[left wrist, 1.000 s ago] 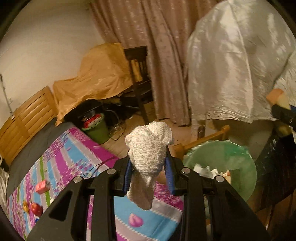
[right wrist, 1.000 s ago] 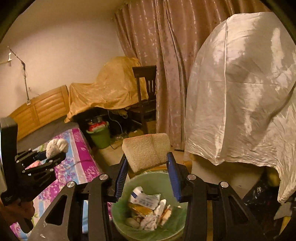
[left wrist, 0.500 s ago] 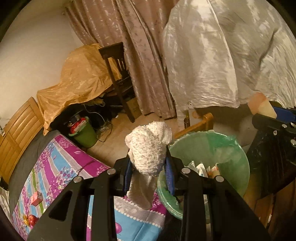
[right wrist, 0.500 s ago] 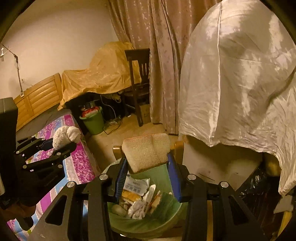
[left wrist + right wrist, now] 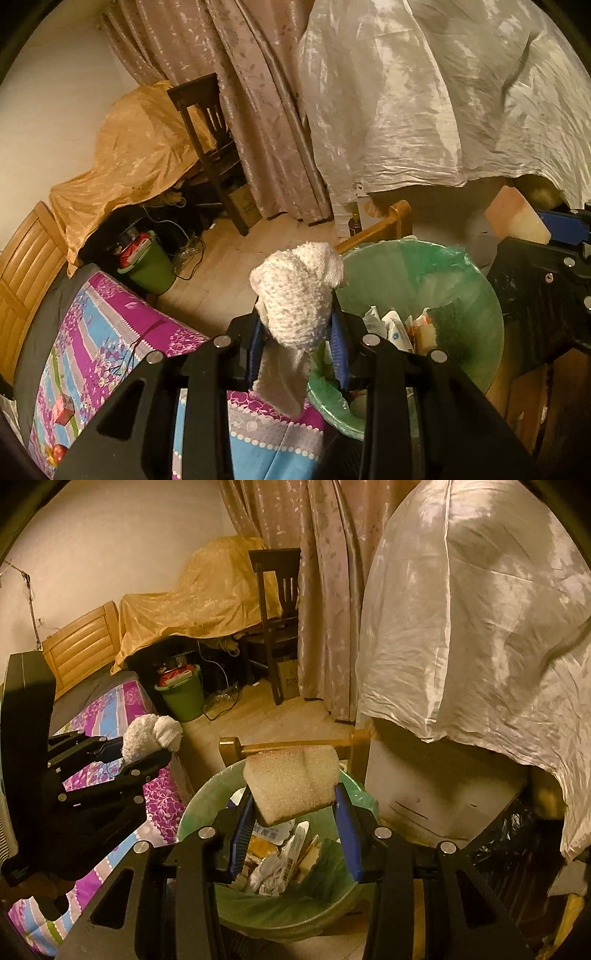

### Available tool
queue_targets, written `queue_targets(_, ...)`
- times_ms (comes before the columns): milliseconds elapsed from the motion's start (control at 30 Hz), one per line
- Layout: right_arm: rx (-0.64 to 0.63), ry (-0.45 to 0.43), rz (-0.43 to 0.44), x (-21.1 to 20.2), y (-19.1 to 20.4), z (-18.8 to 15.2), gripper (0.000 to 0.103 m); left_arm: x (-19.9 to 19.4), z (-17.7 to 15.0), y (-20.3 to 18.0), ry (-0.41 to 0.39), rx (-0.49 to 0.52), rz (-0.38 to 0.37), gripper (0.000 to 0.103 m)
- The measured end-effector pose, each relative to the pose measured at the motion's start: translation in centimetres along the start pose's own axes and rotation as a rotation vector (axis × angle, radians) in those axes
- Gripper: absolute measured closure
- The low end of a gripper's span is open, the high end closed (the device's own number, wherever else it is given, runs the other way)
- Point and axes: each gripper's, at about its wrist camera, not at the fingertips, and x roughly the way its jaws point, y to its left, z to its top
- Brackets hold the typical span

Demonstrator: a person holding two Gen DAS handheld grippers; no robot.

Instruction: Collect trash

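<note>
White knitted cloth [image 5: 295, 299] is pinched in the left gripper [image 5: 297, 345], bunched, at the near rim of the green-lined bin [image 5: 207, 812]. Coarse tan sponge [image 5: 293, 782] sits clamped in the right gripper [image 5: 295, 819] directly over it. Wrappers [image 5: 280, 856] already lie inside; both pieces remain to drop, I reckon.

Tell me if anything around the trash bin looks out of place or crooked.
The sponge sits tilted between the right gripper's fingers, above the green-lined bin. The white cloth in the left gripper droops below its fingers, over the bin's rim rather than its middle. No spill shows.
</note>
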Motion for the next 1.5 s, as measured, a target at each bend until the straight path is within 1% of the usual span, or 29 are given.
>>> queue_targets(167, 0.006, 0.012, 0.001, 0.1, 0.0, 0.2, 0.060, 0.3, 0.0, 0.0, 0.000, 0.018, -0.030, 0.074)
queue_targets(300, -0.006, 0.020, -0.007, 0.4, 0.2, 0.6, 0.059, 0.6, 0.1, 0.0, 0.005, 0.024, -0.074, 0.074)
queue_targets(333, -0.009, 0.025, -0.003, 0.6, 0.2, 0.6, 0.057, 0.9, 0.2, 0.0, 0.014, 0.024, -0.112, 0.074)
queue_targets(400, -0.012, 0.039, -0.012, 1.3, 0.1, 0.8, 0.050, 1.5, 0.2, 0.1, 0.032, 0.030, -0.163, 0.068)
queue_targets(433, -0.012, 0.048, -0.013, 1.6, 0.0, 0.8, 0.042, 2.0, 0.1, 0.2, 0.048, 0.032, -0.209, 0.060)
queue_targets(467, -0.008, 0.058, -0.024, 1.9, -0.1, 0.8, 0.036, 2.2, 0.1, 0.2, 0.055, 0.029, -0.223, 0.038)
queue_targets(500, -0.005, 0.059, -0.029, 1.9, -0.2, 0.8, 0.036, 2.3, 0.0, 0.3, 0.054, 0.025, -0.224, 0.027)
queue_targets(600, -0.001, 0.049, -0.023, 1.4, -0.1, 0.7, 0.036, 2.2, -0.2, 0.9, 0.039, 0.013, -0.246, 0.027)
queue_targets(767, 0.002, 0.046, -0.052, 0.9, 0.6, 0.2, 0.036, 1.5, -0.4, 1.2, 0.013, 0.000, -0.252, 0.027)
queue_targets(833, -0.004, 0.040, -0.072, 0.5, 1.0, -0.1, 0.036, 0.9, -0.4, 1.1, 0.000, 0.000, -0.263, 0.027)
queue_targets(1033, -0.002, 0.014, -0.177, -2.3, 1.7, -1.8, 0.036, -0.8, -0.9, 0.8, -0.038, 0.017, -0.290, 0.027)
queue_targets(1100, 0.022, -0.017, -0.217, -3.8, 1.5, -2.3, 0.034, -1.6, -1.2, 1.1, -0.053, 0.002, -0.308, 0.027)
queue_targets(1133, 0.038, -0.034, -0.238, -4.6, 1.3, -2.5, 0.028, -2.0, -1.3, 1.2, -0.061, -0.005, -0.317, 0.027)
queue_targets(1167, 0.065, -0.069, -0.263, -5.8, 1.1, -2.8, 0.024, -2.5, -1.5, 1.2, -0.070, -0.010, -0.325, 0.027)
queue_targets(1233, 0.097, -0.124, -0.292, -7.3, 0.8, -3.3, 0.021, -3.6, -2.1, 1.3, -0.098, -0.012, -0.338, 0.027)
queue_targets(1267, 0.117, -0.161, -0.316, -8.3, 0.7, -3.6, 0.016, -4.2, -2.4, 1.2, -0.113, -0.008, -0.347, 0.027)
queue_targets(1300, 0.133, -0.206, -0.337, -9.3, 0.8, -4.1, 0.013, -4.8, -2.8, 1.2, -0.130, -0.003, -0.359, 0.026)
queue_targets(1333, 0.138, -0.232, -0.352, -9.9, 0.9, -4.4, 0.009, -5.3, -3.1, 1.2, -0.143, -0.001, -0.369, 0.025)
queue_targets(1367, 0.134, -0.283, -0.378, -10.9, 1.2, -5.0, 0.005, -6.0, -3.5, 1.2, -0.163, 0.001, -0.380, 0.022)
queue_targets(1433, 0.109, -0.341, -0.411, -12.3, 1.7, -5.7, 0.005, -7.1, -4.2, 1.2, -0.195, 0.011, -0.385, 0.016)
queue_targets(1500, 0.084, -0.344, -0.428, -12.8, 2.3, -6.0, 0.005, -8.1, -4.8, 1.1, -0.218, 0.028, -0.402, 0.014)
